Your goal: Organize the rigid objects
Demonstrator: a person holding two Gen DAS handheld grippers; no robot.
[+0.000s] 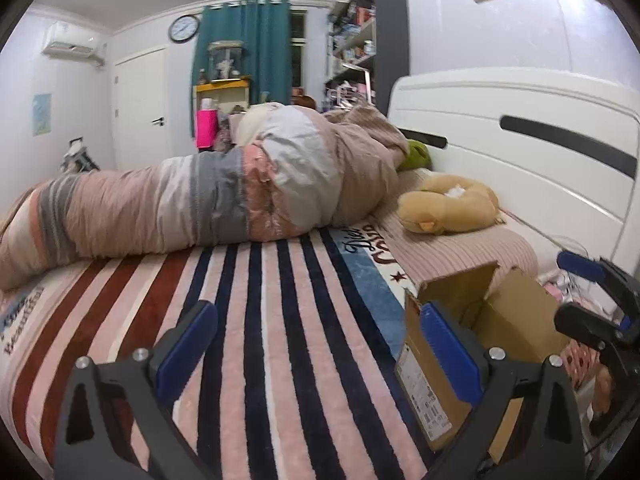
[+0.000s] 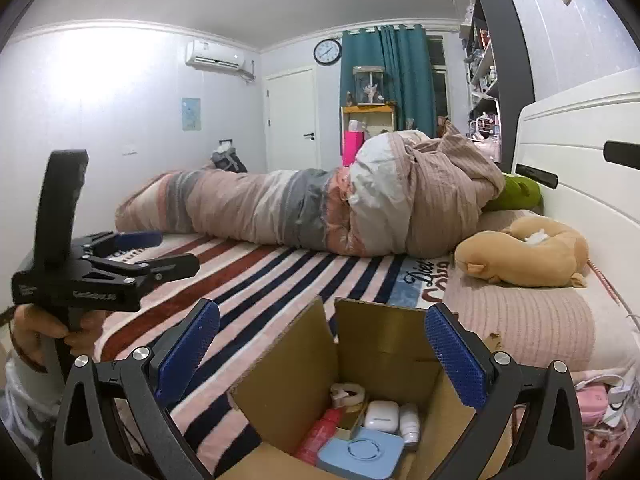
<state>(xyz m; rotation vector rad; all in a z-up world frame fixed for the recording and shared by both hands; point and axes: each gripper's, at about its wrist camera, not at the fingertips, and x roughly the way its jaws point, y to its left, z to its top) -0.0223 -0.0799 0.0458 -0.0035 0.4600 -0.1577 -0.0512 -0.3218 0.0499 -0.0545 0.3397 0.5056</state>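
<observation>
An open cardboard box (image 2: 288, 376) stands on the striped bed, straight under my right gripper (image 2: 320, 356), which is open and empty above it. Inside lie a blue square case (image 2: 362, 454), a white earbud case (image 2: 382, 418), a tape roll (image 2: 347, 394), a small white bottle (image 2: 410, 424) and a red item (image 2: 320, 436). My left gripper (image 1: 320, 352) is open and empty over the striped blanket, left of the box (image 1: 424, 384). It also shows in the right wrist view (image 2: 160, 252), held by a hand. The right gripper shows at the right edge of the left wrist view (image 1: 592, 292).
A rolled quilt (image 2: 304, 212) lies across the bed. A yellow plush toy (image 2: 524, 256) and a green one (image 2: 516, 196) lie by the white headboard (image 2: 580, 148). A pink pillow (image 2: 532, 328) is right of the box. Shelves and a door stand behind.
</observation>
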